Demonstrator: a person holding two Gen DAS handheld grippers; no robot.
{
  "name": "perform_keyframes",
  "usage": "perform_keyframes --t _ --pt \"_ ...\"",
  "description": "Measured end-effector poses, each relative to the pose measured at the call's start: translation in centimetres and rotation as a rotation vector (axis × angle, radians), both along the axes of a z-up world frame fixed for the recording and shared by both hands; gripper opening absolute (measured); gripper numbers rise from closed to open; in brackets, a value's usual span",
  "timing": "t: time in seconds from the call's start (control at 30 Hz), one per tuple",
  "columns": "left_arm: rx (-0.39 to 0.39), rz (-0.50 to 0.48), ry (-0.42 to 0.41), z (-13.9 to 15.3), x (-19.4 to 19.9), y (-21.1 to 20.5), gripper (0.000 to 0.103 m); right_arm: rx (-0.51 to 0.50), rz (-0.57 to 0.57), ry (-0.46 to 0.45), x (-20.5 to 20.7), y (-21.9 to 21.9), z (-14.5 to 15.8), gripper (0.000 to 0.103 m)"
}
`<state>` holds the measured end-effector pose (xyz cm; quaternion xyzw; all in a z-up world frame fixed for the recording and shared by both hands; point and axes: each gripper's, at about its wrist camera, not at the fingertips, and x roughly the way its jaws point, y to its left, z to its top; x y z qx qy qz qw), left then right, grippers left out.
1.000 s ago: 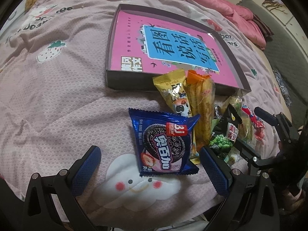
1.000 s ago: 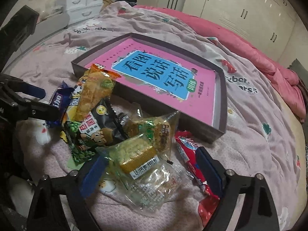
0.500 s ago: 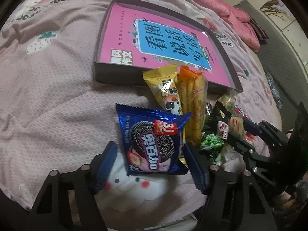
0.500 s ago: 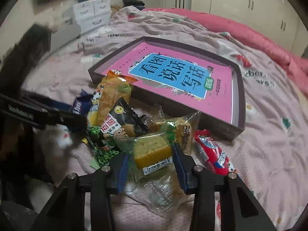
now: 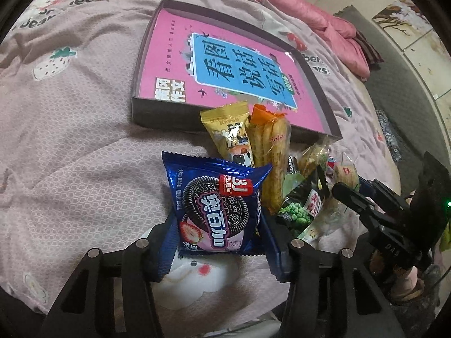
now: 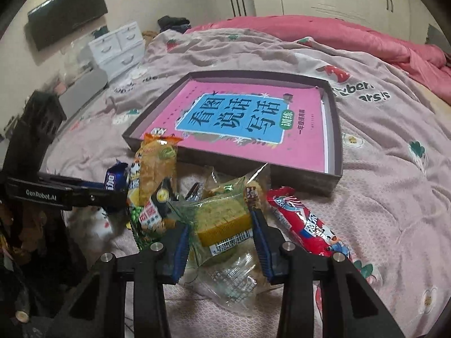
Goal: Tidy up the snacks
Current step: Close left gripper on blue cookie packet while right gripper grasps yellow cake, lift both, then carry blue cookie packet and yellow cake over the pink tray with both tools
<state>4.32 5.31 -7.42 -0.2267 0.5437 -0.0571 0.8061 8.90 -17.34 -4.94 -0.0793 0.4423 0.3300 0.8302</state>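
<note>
The left gripper has just closed on a glossy blue cookie packet. The right gripper pinches a crinkly clear cake packet; only its view shows white drawers, upper left.

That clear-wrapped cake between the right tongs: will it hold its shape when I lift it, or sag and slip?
The clear-wrapped cake will probably sag: its loose film trails crumpled below the right tongs. The glossy plastic may slip, though the pads press the block itself, not just film. It looks light and soft, so a harder squeeze could crush it.
</note>
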Motion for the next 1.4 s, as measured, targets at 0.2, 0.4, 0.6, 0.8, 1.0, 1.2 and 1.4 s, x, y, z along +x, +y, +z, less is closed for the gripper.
perform_keyframes --t 0.2,0.4,0.6,0.8,1.0,1.2,1.4 --pt "-0.01 0.016 -0.032 1.2 -0.5 0.5 0.055 0.052 -0.014 -0.01 0.0 -0.6 0.9 0.041" --pt "0.006 0.018 -0.056 1.9 -0.7 0.5 0.055 0.079 -0.021 -0.022 -0.1 -0.7 1.5 0.041" --pt "0.026 0.023 -0.101 3.2 -1.0 0.6 0.054 0.115 -0.054 -0.033 0.2 -1.5 2.1 0.041" --pt "0.012 0.032 -0.134 4.3 -1.3 1.0 0.054 0.143 -0.084 -0.059 0.4 -2.1 2.7 0.041" --pt "0.043 0.043 -0.178 5.7 -1.4 1.1 0.054 0.177 -0.119 -0.082 0.7 -2.9 3.5 0.041" --pt "0.066 0.053 -0.216 6.7 -0.8 1.3 0.054 0.2 -0.142 -0.096 1.1 -3.2 4.0 0.041" --pt "0.076 0.068 -0.24 7.3 0.1 1.6 0.054 0.221 -0.162 -0.108 1.6 -3.1 4.5 0.041"
